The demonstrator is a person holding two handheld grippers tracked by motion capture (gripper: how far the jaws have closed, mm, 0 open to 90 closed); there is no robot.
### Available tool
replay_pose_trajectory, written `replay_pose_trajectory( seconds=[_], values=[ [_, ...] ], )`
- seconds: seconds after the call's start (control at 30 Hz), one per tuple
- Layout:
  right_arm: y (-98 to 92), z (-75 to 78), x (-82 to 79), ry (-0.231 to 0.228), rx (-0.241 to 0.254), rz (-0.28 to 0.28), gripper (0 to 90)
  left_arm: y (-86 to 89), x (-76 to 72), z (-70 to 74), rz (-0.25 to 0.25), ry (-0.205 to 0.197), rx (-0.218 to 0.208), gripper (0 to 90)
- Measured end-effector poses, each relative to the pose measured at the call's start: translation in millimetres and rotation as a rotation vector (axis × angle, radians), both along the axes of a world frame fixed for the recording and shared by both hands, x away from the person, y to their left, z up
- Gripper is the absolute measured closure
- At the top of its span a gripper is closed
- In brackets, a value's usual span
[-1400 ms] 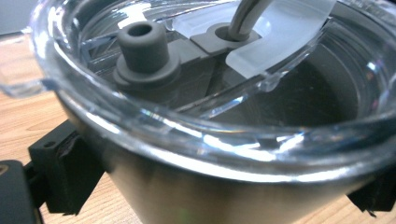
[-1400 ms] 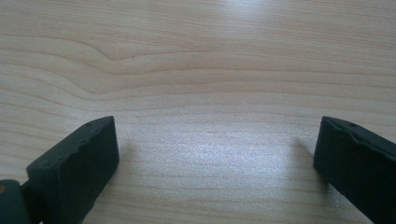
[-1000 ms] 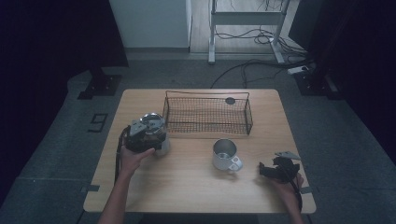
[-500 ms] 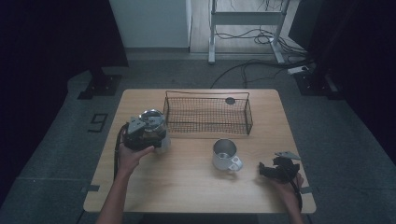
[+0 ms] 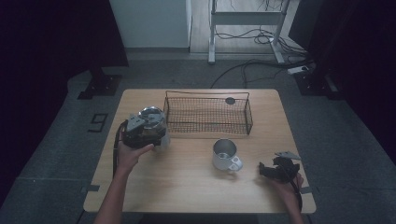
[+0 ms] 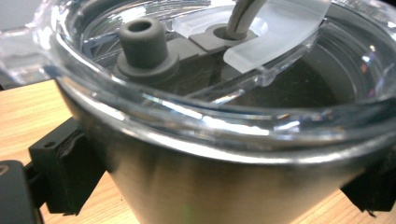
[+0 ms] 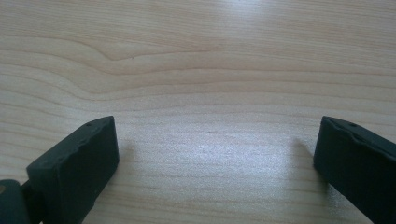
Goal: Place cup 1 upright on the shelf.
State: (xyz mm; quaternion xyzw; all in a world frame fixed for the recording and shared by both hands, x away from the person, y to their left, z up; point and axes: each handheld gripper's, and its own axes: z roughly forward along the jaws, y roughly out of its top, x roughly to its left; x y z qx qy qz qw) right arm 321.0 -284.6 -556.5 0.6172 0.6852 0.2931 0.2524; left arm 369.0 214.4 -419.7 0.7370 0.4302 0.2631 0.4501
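Table (image 5: 187,186) surface carries a wire basket (image 5: 208,114) just beyond the left gripper (image 5: 142,133), whose jaws clamp a lidded steel tumbler (image 6: 224,154) at its sides, presumably for lifting. Right gripper (image 7: 215,158) rests wide apart over bare wood near the table's right edge, a steel mug (image 5: 225,155) to its left.

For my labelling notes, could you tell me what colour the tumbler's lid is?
The lid is clear, with a grey stopper; the left gripper view shows it best.

High view overlooks table (image 5: 196,186); claw cameras sit close, perhaps angled downward.
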Motion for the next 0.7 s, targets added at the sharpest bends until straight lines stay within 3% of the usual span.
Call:
replay_pose_trajectory(
  seconds=[0.7],
  values=[
    [-0.6, 0.0, 0.4, -0.002, 0.001, -0.004, 0.4, -15.9, 4.4, 18.6, -0.021, -0.018, 0.003, 4.1]
  ],
)
